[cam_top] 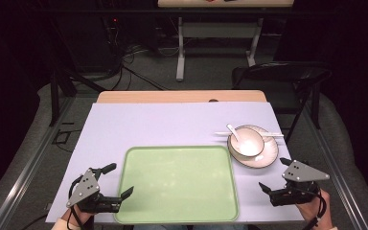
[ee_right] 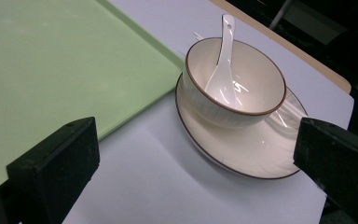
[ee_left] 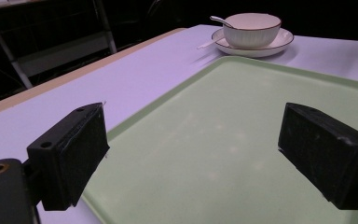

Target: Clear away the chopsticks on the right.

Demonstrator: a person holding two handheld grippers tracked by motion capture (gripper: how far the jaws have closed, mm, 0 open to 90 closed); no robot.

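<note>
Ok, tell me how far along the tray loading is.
Nothing looks done: the green tray is bare. The bowl with its spoon sits on the plate, off the tray. The left gripper and right gripper hover open, holding nothing. Probably all the moving is left.

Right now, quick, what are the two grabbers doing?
Left gripper: open, empty, by the pale green plastic tray.
Right gripper: open, empty, near the cream bowl.

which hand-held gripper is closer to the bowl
Right. The right hand-held gripper sits just below the bowl and its plate, jaws open toward them. The left hand-held gripper is across the green tray, at its near left corner.
</note>
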